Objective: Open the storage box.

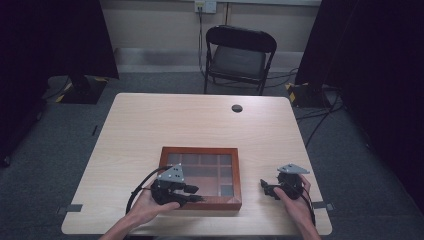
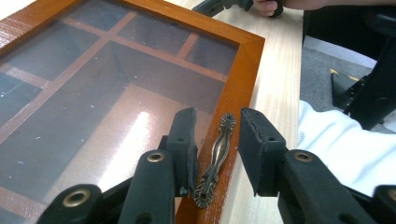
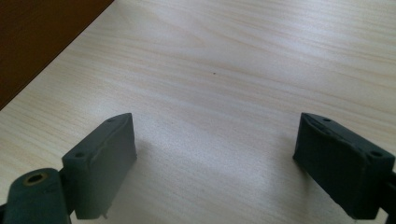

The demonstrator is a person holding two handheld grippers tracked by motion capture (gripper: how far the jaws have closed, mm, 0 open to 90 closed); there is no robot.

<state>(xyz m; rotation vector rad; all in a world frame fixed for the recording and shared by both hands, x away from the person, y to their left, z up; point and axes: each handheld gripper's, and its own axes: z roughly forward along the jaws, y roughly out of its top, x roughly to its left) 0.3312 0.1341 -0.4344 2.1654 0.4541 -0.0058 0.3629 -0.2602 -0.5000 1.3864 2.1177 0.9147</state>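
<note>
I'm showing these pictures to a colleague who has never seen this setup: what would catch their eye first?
First, the wooden box with a glass lid and empty compartments, near the front edge of the table. Next, the left gripper, its jaws open on either side of the ornate brass handle on the lid's front rail. The right gripper rests open on bare wood right of the box.

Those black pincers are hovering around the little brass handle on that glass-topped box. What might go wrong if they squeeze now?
The left gripper straddles the thin brass handle with open jaws, one pad over the glass lid; closing off-centre could slip off or press the glass. The wooden box sits near the table's front edge, so a pull might drag it.
</note>
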